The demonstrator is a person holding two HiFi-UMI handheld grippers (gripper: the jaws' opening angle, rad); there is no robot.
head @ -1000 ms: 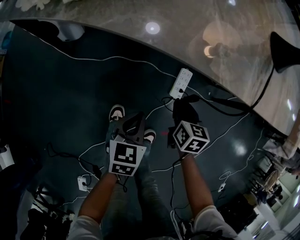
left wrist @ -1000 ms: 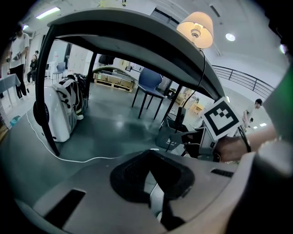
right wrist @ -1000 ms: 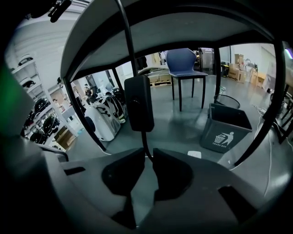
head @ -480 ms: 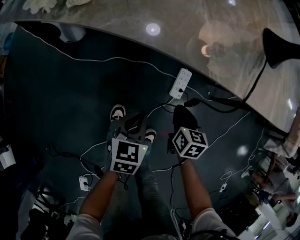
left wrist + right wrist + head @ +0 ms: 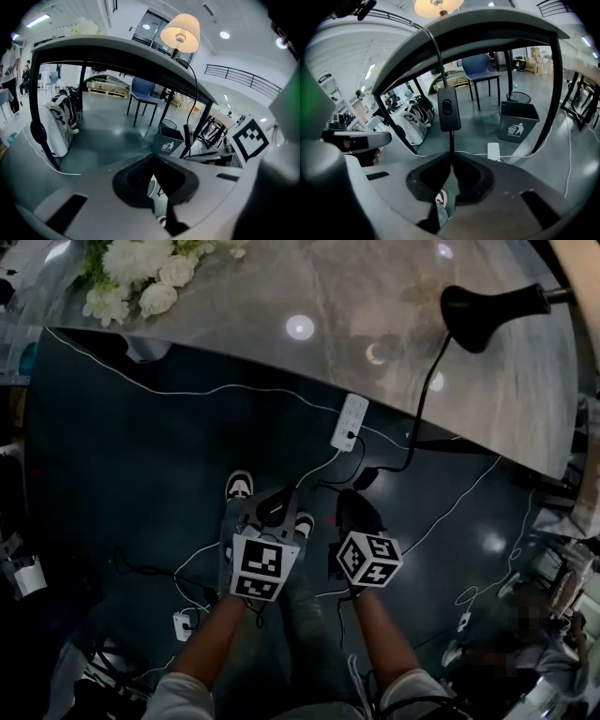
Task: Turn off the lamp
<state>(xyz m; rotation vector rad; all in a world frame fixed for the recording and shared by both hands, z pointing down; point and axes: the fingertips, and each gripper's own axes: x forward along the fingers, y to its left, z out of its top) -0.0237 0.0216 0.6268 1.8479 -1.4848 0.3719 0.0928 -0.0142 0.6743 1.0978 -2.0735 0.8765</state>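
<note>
The lamp's shade (image 5: 180,33) glows lit on the table top; from below, the right gripper view shows it as well (image 5: 438,5). Its black base (image 5: 487,310) stands at the table's right end, and its cord (image 5: 422,399) drops over the edge. A black inline switch (image 5: 448,108) hangs on that cord just beyond my right gripper (image 5: 452,152), whose jaws are shut with nothing between them. My left gripper (image 5: 152,157) is shut and empty too. Both the left gripper (image 5: 281,495) and the right gripper (image 5: 352,502) are held low over the dark floor, below the table's edge.
A white power strip (image 5: 349,421) and several cables lie on the floor. White flowers (image 5: 141,277) sit on the table's left end. Under and beyond the table are a grey bin (image 5: 518,122), a blue chair (image 5: 480,65) and bags (image 5: 58,117).
The head view has swung so the lamp base and flowers show on the table. Both grippers have risen a little; the right one has shifted left towards the left one.
</note>
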